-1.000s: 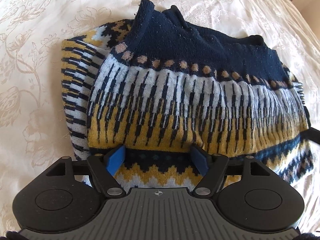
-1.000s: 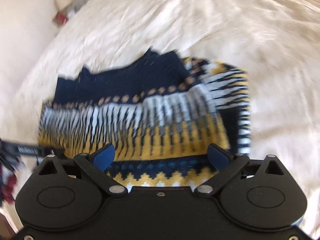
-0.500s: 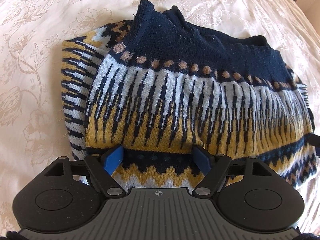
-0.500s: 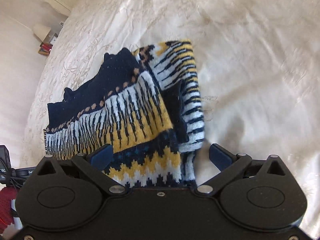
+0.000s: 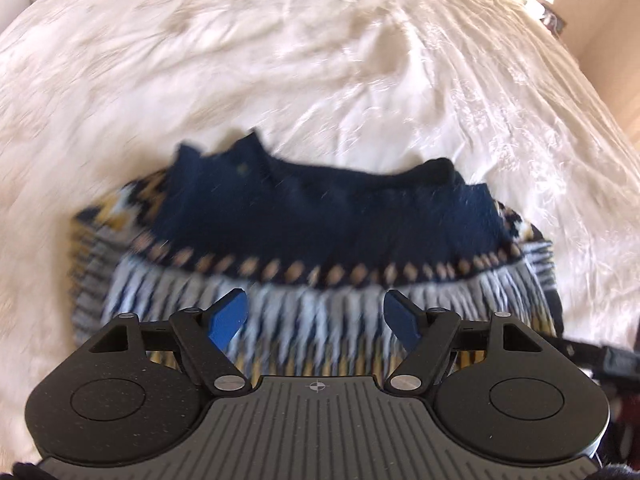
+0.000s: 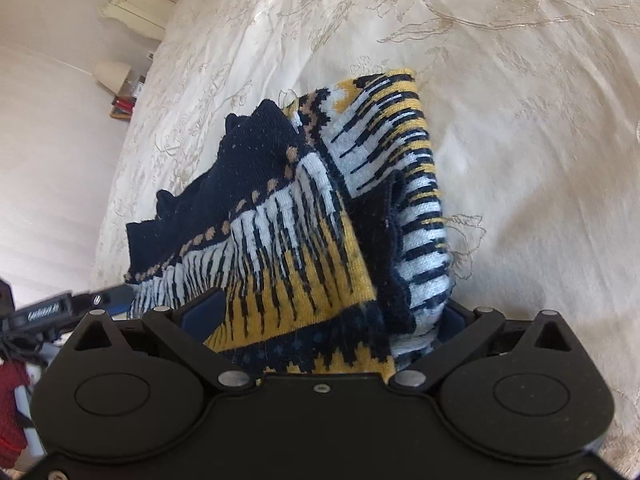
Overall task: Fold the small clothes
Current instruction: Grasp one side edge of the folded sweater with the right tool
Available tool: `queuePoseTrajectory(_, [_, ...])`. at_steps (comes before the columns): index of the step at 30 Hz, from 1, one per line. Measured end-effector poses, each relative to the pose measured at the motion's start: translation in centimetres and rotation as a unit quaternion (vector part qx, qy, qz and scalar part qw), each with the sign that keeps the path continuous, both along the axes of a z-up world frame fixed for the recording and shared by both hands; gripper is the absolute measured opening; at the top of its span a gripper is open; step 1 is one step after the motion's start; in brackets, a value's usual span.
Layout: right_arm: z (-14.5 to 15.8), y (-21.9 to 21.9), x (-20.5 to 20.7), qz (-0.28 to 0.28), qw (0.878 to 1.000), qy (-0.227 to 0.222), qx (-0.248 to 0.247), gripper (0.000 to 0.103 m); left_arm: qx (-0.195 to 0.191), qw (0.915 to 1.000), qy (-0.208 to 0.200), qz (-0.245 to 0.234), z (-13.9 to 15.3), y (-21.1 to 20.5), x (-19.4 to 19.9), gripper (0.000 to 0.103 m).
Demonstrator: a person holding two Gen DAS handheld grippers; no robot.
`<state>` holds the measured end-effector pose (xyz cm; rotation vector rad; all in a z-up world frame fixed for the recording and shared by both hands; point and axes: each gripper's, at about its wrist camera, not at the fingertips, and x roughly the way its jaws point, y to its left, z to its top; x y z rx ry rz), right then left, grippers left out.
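Gripping the near hem of the sweater (image 6: pixel 304 240), the right gripper (image 6: pixel 326 320) has knit fabric bunched between its two fingers, which press in on the cloth from both sides; the dark pads are partly buried in it. That end of the sweater is lifted and tilted, with a striped sleeve (image 6: pixel 412 208) folded over along its right side. In the left wrist view, the left gripper (image 5: pixel 316 314) stands released, its blue fingertips (image 5: pixel 226 320) spread apart above the white and navy band, with nothing between them; contact with the cloth cannot be told, as this view is blurred. The sweater lies folded on the bedspread (image 5: pixel 320 60), navy yoke toward the far side, patterned bands toward the near side. A cream floral bedspread carries it, with bare cloth on all visible sides. Beyond the far left corner of the bed stand a lamp (image 6: pixel 112 74) and a carved cream headboard (image 6: pixel 136 4).
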<state>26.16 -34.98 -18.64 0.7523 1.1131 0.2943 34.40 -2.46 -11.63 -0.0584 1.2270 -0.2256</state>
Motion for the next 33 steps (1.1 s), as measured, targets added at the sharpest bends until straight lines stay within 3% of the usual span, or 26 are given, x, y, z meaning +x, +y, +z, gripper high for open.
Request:
queuePoseTrajectory(10, [0.3, -0.9, 1.0, 0.000, 0.999, -0.031, 0.025, 0.103, 0.054, 0.9975, 0.042, -0.019, -5.0, -2.5, 3.3, 0.078])
queuePoseTrajectory(18, [-0.5, 0.6, 3.4, 0.031, 0.999, -0.033, 0.027, 0.103, 0.062, 0.9969, 0.044, -0.019, -6.3, -3.4, 4.2, 0.090])
queuePoseTrajectory(24, [0.1, 1.4, 3.8, 0.044, 0.999, -0.025, 0.011, 0.102, 0.042, 0.9986, 0.033, 0.000, -4.7, -3.1, 4.2, 0.086])
queuePoseTrajectory(28, [0.7, 1.7, 3.5, 0.051, 0.998, -0.024, -0.011, 0.087, 0.018, 0.9998, -0.002, 0.004, -1.6, -2.4, 1.8, 0.085])
queuePoseTrajectory(31, [1.2, 2.1, 3.3, 0.054, 0.998, -0.023, -0.034, 0.074, 0.015, 0.9998, -0.006, -0.012, -0.7, -2.3, -0.5, 0.085])
queuePoseTrajectory(33, [1.7, 2.4, 3.2, 0.056, 0.996, -0.016, -0.074, 0.054, 0.021, 0.9994, 0.009, -0.027, -1.6, -2.6, -1.4, 0.085])
